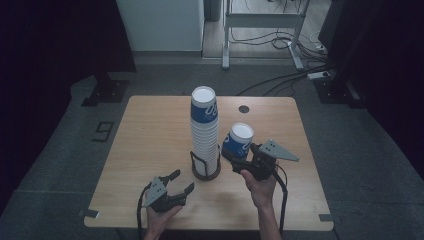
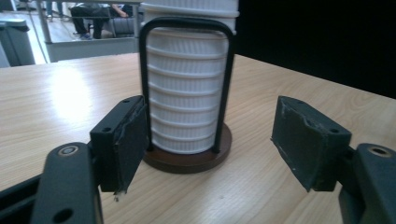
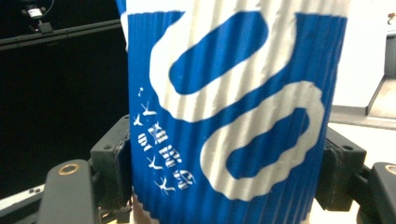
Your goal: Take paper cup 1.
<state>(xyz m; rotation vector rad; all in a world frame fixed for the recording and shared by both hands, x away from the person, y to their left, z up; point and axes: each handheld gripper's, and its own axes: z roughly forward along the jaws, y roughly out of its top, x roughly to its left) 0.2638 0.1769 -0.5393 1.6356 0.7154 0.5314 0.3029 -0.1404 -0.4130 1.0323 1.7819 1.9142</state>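
A tall stack of white ribbed paper cups (image 1: 204, 135), its top cup printed blue, stands in a black wire holder (image 1: 205, 169) at the middle of the wooden table (image 1: 150, 130). My left gripper (image 1: 182, 181) rests near the front edge, just left of the holder, its jaws wide apart. In the left gripper view the stack (image 2: 187, 93) and the holder's round brown base (image 2: 187, 162) stand beyond the open left gripper (image 2: 210, 140), with nothing between the pads. My right gripper (image 1: 234, 156) is shut on a single blue and white cup (image 1: 240, 139), held upright right of the stack. That cup (image 3: 233, 116) sits between the right gripper's (image 3: 224, 177) pads.
A small round cable hole (image 1: 243, 109) sits near the table's far edge. Beyond the table stand a white desk frame (image 1: 260, 22) and cables on the floor (image 1: 280, 80). Bare wood (image 1: 145, 145) lies left of the stack.
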